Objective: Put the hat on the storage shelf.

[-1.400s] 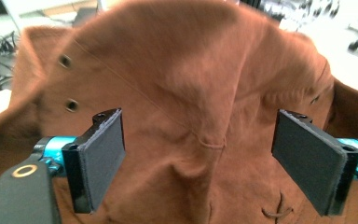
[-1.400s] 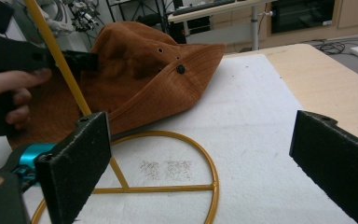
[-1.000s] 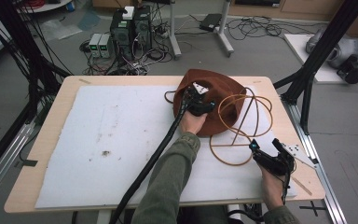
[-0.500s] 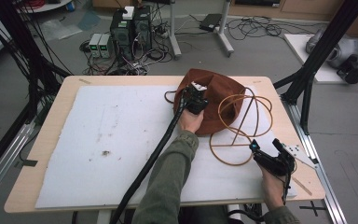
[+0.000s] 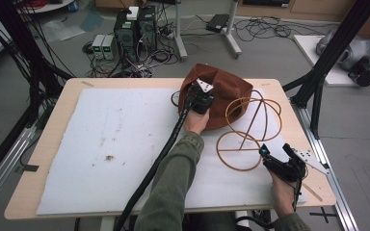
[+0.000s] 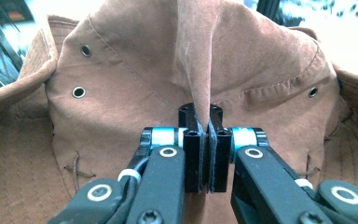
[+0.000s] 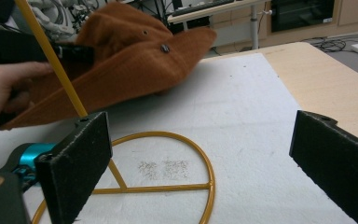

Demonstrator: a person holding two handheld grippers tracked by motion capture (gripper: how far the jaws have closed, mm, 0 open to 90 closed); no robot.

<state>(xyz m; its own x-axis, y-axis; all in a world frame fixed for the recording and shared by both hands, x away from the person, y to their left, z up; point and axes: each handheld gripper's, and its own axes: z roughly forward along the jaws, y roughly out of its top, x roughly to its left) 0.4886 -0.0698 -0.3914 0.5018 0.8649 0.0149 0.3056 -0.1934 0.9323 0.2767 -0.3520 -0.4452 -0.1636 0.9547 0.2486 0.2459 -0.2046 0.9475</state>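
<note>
- Left tool (image 5: pixel 203 100): its jaws have just been closing and now stand pressed together on a pinched fold of the brown hat (image 5: pixel 224 86). In the left gripper view the fabric rises as a ridge from between the two pads (image 6: pixel 193 140), which suggests the grip takes only the crown cloth rather than the brim.
- Hat position: near the far edge of the tabletop (image 5: pixel 67 94), toward its far right corner, with part of the brim lying on the white mat (image 5: pixel 101 159). A grip at the crown top is the likely choice because it lets the whole hat hang evenly when lifted (the brim would otherwise fold).
- Wire stand (image 5: pixel 248 132): a yellow frame of hoops and struts, just beside the hat on its right and between the hat and the near right corner. Its round base ring (image 7: pixel 168 186) lies flat on the mat; the upper loops appear shaped to carry a hat crown.
- Right tool (image 5: pixel 282 163): held close to the near right corner, jaws wide apart and holding nothing. In the right gripper view the base ring lies ahead of the two pads (image 7: pixel 81 154), and a slanting strut passes just beside the left pad; contact there cannot be confirmed.
- Judged purpose: the right tool is stationed to steady the stand while the left tool brings the hat over it.
</note>
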